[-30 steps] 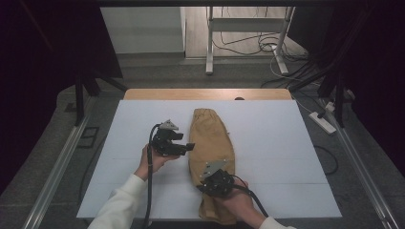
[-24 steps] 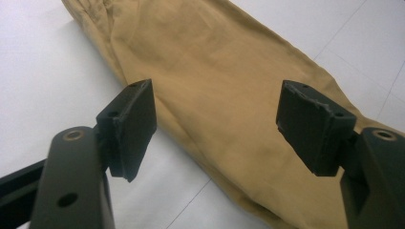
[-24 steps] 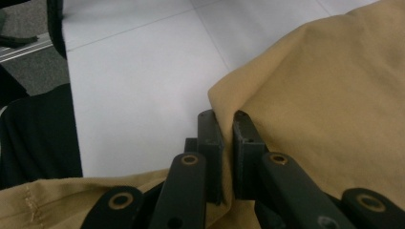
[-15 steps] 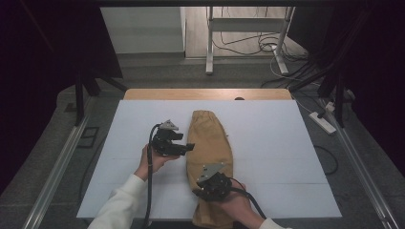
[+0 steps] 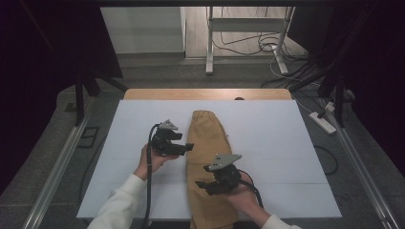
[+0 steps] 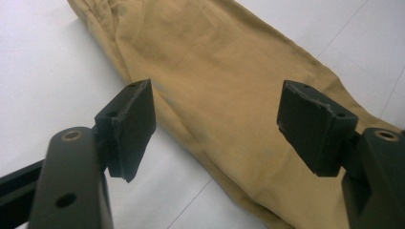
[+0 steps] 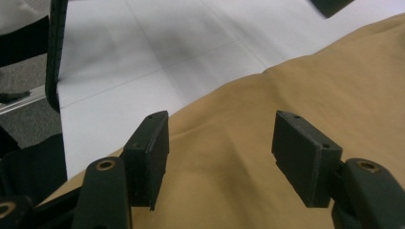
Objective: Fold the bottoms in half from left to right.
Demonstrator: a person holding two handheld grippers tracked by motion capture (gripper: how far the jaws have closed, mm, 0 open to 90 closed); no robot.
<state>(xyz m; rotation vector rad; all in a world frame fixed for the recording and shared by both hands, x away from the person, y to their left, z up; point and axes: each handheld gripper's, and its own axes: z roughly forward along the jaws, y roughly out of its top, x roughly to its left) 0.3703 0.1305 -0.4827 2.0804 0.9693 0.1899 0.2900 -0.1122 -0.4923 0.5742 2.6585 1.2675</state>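
Observation:
Tan trousers [image 5: 210, 133], folded lengthwise into a long strip, lie down the middle of the white table top [image 5: 286, 143]. My left gripper [image 5: 188, 147] hovers at their left edge with its jaws open; in the left gripper view [image 6: 215, 124] the cloth [image 6: 229, 71] lies under the gap and nothing is pinched. My right gripper [image 5: 203, 185] is over the near part of the trousers. Its jaws have just been opening, and in the right gripper view [image 7: 219, 152] they stand apart above the tan cloth [image 7: 334, 86] with nothing between them.
A wooden strip [image 5: 205, 94] borders the table's far edge. Metal rails [image 5: 57, 167] run along both sides. A power strip [image 5: 324, 122] and cables lie on the floor at the right. White surface lies bare on either side of the trousers.
The right gripper's jaws went from shut to wide open, and that hand lifted slightly off the cloth. The left gripper and the trousers kept their places.

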